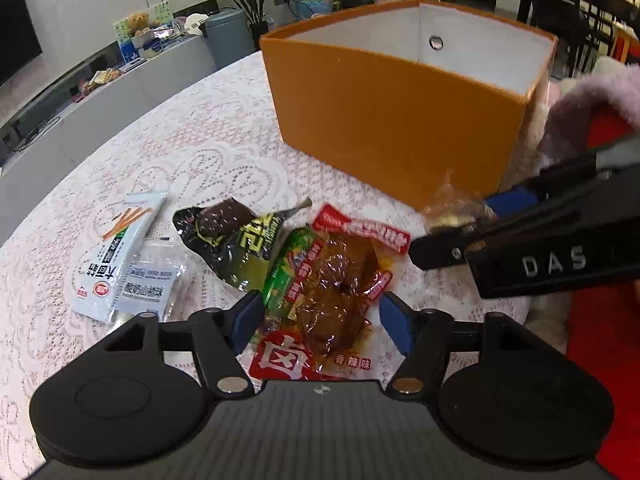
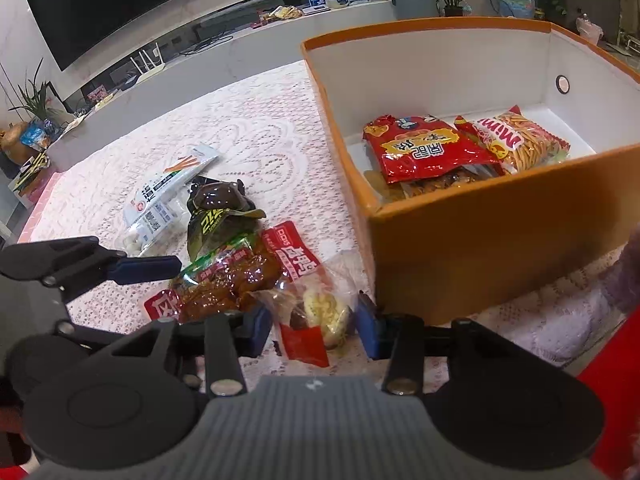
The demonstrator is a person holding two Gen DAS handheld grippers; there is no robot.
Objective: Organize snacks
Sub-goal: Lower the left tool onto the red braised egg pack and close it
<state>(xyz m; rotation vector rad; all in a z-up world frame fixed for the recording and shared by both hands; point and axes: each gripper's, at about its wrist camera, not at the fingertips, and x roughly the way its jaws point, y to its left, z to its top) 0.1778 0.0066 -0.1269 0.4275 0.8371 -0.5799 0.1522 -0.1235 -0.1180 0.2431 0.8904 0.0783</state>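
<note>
Two claws hang over a bench (image 1: 200, 128) spread with a pale pink lace cloth; an orange box (image 2: 500, 240) with white inner walls stands on it, beside the loose snacks; inside the box lie a red crisp bag (image 2: 424, 148) and, touching it, a Mimi stick-snack bag (image 2: 520, 140), with a clear packet of brown pieces partly under them. Loose on the cloth, near the box's left wall in the right wrist view, sits a cluster of overlapping snacks: a red-and-clear braised snack packet (image 1: 332, 292) nearest the left claw, a dark packet with yellow-green lettering (image 1: 236, 240) touching it, and, farther off, a white packet printed with orange sticks (image 1: 120, 248) lying on a smaller clear one. The left claw (image 1: 320, 316) has its blue pads spread wide on either side of the braised packet without pressing it. The right claw (image 2: 312, 324) is partly apart, its pads flanking a small clear cellophane snack (image 2: 320, 312) with a red tag, which rests on the cloth just beside the box; whether the pads touch the wrapper I cannot tell.
</note>
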